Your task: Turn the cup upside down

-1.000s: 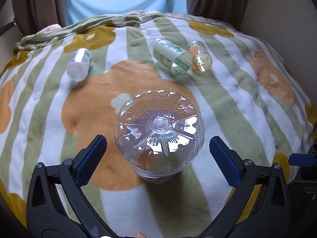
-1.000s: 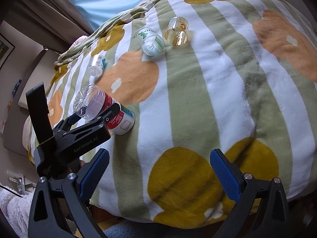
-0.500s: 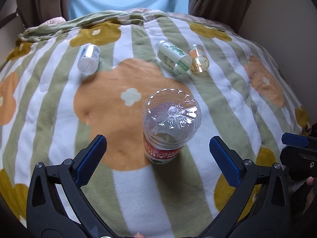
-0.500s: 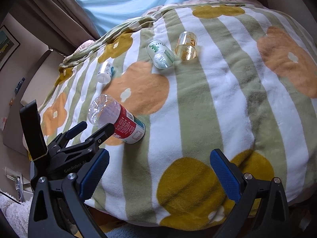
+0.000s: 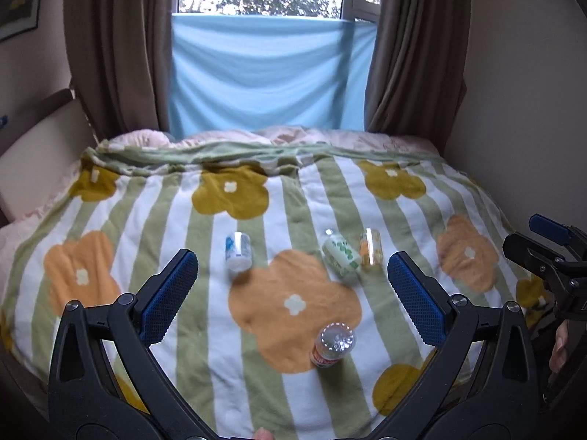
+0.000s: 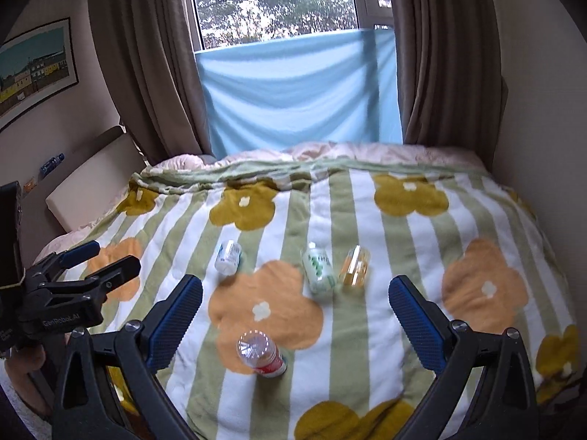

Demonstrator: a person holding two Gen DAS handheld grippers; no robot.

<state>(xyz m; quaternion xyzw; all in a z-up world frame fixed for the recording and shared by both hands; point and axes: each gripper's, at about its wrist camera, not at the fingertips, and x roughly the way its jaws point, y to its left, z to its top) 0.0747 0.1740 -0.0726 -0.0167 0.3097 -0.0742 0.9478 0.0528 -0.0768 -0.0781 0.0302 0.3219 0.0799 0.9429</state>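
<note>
Since the clear plastic cup with red label [image 5: 333, 344] stands base-up on the striped flower blanket [image 5: 205, 330], the flip looks finished; the left gripper [image 5: 291, 295] and the right gripper [image 6: 295, 313] both have open, empty fingers.

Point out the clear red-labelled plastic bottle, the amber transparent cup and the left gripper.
Clear red-labelled plastic bottle [image 5: 333, 344]: left wrist view, clear ribbed base.
Amber transparent cup [image 6: 354, 266]: right wrist view, side wall.
Left gripper [image 5: 291, 295]: left wrist view, midway between fingertips.

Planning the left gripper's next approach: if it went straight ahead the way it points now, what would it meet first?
Probably bare blanket: the open left gripper frames the orange flower patch. The upside-down clear bottle sits lower, the lying cups to either side. Depth is unclear.
</note>
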